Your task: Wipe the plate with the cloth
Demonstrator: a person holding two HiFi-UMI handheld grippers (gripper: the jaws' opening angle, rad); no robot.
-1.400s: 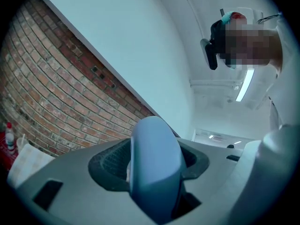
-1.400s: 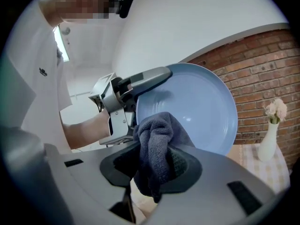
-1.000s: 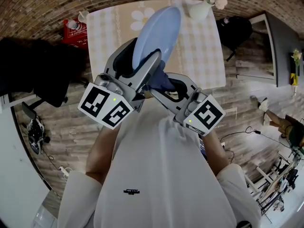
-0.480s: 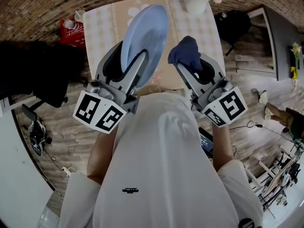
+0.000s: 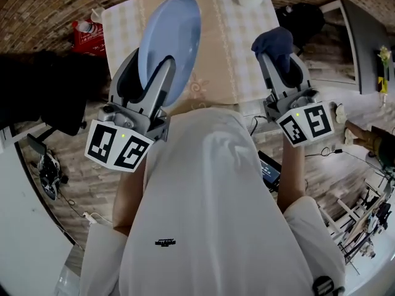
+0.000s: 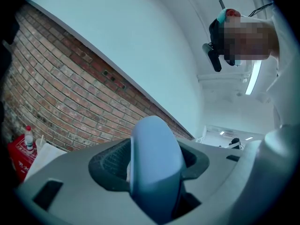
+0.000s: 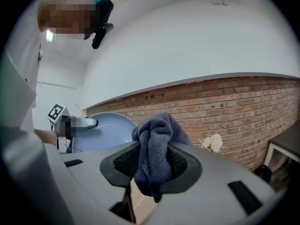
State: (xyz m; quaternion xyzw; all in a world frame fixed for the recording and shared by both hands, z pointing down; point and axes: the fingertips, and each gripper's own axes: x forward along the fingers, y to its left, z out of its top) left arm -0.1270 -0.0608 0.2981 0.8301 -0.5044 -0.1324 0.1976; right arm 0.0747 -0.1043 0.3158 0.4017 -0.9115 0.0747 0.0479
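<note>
My left gripper [image 5: 154,68] has its jaws clamped on the plate [image 5: 176,29], holding it on edge above the bench [image 5: 229,60]. My right gripper [image 5: 281,59] pinches the cloth [image 5: 273,42], well apart from the plate, near the bench's right edge. No wiping contact now. The plate face shows no smears, so I judge the wipe is either done or between strokes.

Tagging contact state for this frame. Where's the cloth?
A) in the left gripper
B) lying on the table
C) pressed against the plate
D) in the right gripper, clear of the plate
D: the right gripper is shut on the dark blue cloth, with open space between it and the plate that the left gripper holds on edge.
</note>
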